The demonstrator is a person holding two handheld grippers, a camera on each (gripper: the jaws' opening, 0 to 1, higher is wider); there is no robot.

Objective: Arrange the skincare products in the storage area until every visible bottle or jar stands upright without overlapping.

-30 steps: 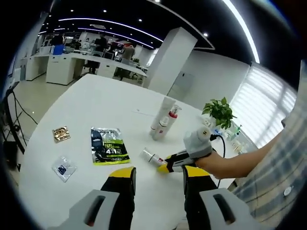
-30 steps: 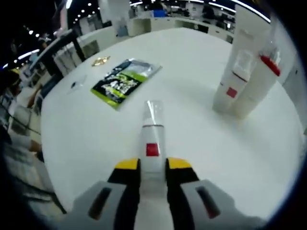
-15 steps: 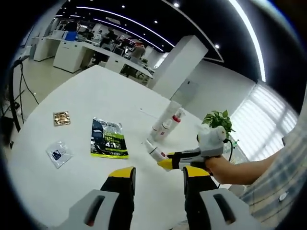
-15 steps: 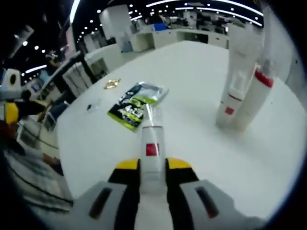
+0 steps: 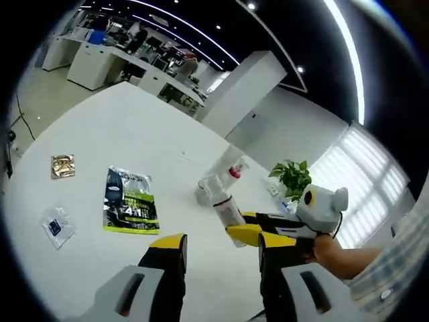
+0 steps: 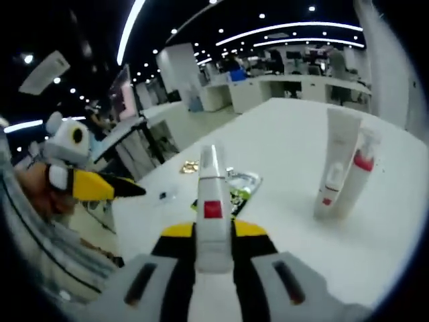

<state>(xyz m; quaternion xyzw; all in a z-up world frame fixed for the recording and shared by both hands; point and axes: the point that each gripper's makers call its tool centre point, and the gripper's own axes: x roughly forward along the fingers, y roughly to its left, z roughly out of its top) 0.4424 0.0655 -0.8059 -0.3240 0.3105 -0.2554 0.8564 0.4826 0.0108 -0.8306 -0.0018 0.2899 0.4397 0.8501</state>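
The right gripper (image 6: pixel 213 235) has its jaws clamped on a small white bottle (image 6: pixel 212 201), held up off the worktop (image 5: pixel 100 134). Next it probably needs standing beside the two upright bottles (image 6: pixel 343 171). The left gripper (image 5: pixel 219 251) waits with jaws apart.

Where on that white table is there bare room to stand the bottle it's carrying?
The right gripper holds the bottle. Bare table stretches wide beyond the green packet, and between that packet and the standing tubes. It's crowded right beside the tubes and near the small sachets.
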